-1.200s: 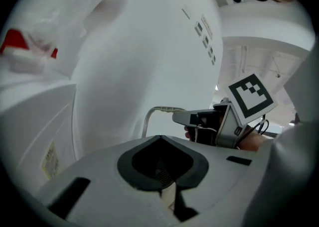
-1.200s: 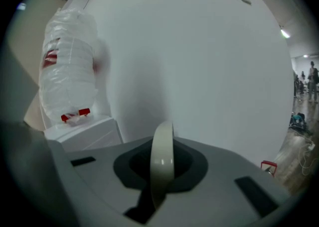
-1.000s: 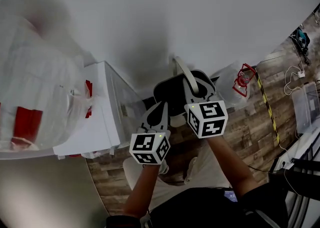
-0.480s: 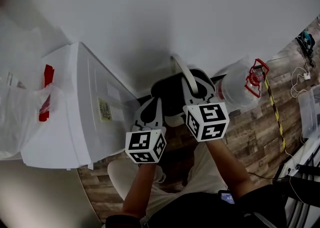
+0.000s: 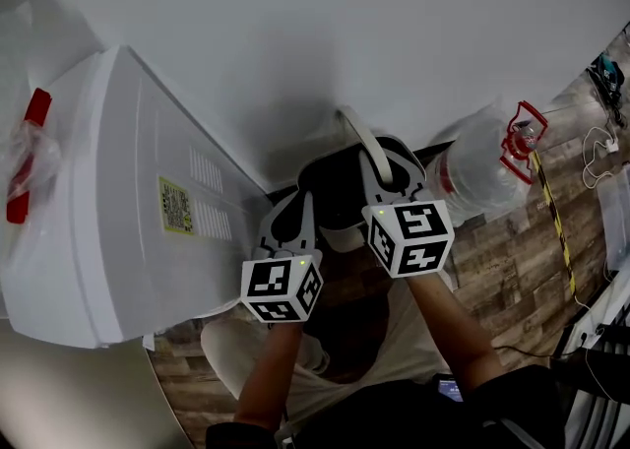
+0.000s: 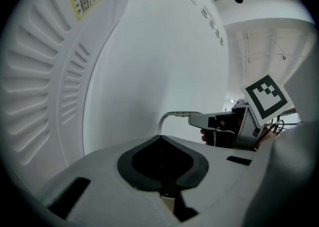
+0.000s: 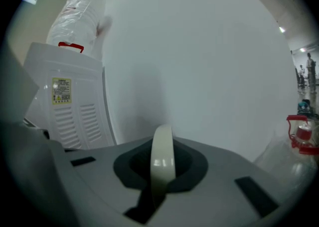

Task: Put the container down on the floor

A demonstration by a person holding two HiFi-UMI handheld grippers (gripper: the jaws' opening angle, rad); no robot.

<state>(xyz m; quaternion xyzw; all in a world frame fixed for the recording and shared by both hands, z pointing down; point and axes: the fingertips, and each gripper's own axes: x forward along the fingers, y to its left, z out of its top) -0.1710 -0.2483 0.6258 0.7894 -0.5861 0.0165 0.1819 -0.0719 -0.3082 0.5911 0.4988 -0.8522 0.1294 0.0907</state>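
Right tool (image 5: 380, 163) clenched on the cream handle (image 7: 162, 164) of the container, mid-frame, with the container's body hidden below. Left tool (image 5: 301, 207) clenched too, just beside, near a white appliance (image 5: 128, 201).

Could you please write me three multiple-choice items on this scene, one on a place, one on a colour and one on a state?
1. In the head view, where is the white appliance relative to the right gripper?
A. to its left
B. to its right
C. directly beneath it

2. What colour is the cap of the clear water bottle?
A. blue
B. red
C. green

3. What stands between the jaws of the right gripper?
A. nothing
B. a black cable
C. a cream handle

Answers:
1 A: the appliance fills the left side of the head view.
2 B: the cap and its carry loop show red in both the head view and the right gripper view.
3 C: the right gripper view shows the jaws shut on the handle.
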